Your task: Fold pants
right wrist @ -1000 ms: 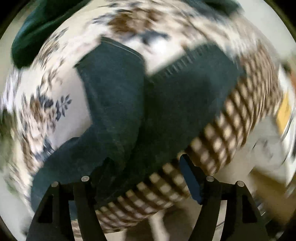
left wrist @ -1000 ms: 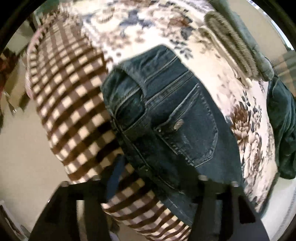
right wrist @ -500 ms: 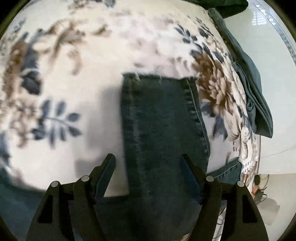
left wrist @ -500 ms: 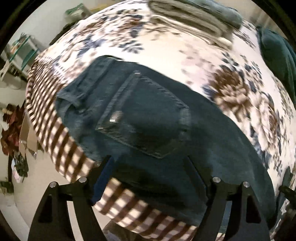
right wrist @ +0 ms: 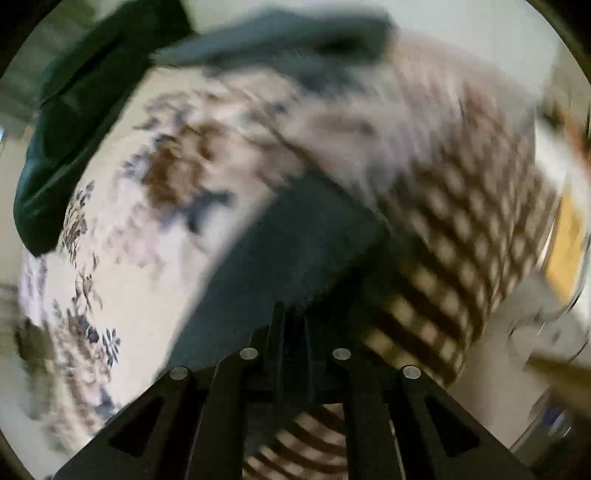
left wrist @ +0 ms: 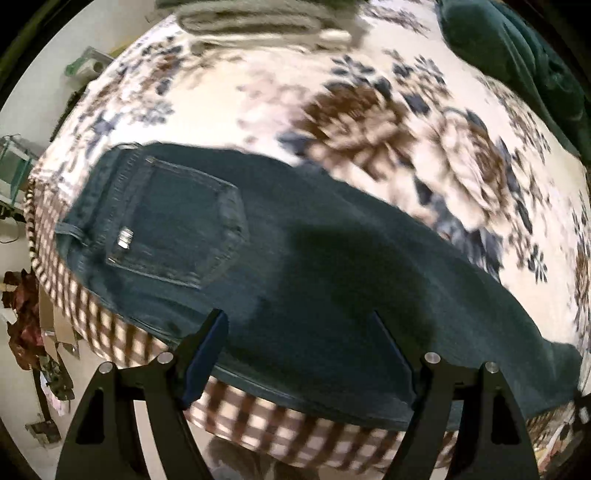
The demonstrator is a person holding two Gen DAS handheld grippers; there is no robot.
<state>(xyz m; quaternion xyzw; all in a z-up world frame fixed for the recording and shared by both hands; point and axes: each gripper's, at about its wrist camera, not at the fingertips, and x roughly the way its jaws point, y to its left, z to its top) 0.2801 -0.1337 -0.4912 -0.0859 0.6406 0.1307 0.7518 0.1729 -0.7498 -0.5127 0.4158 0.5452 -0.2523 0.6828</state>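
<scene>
Dark blue jeans (left wrist: 295, 258) lie folded lengthwise along the near edge of a floral bedspread (left wrist: 369, 110), waistband and back pocket at the left. My left gripper (left wrist: 299, 325) is open, its fingers spread just above the middle of the jeans, holding nothing. In the blurred right wrist view the jeans leg (right wrist: 295, 251) runs up from my right gripper (right wrist: 293, 314), whose fingers are closed together on the denim at the leg end.
A brown-and-cream checked sheet (left wrist: 258, 413) hangs over the bed's near edge. Folded grey clothes (left wrist: 258, 18) and a dark green garment (left wrist: 517, 48) lie at the far side. The green garment also shows in the right wrist view (right wrist: 81, 122).
My left gripper swung right along the jeans toward their middle, still open. My right gripper went from open over the leg hem to shut on the leg, and its view swung sharply.
</scene>
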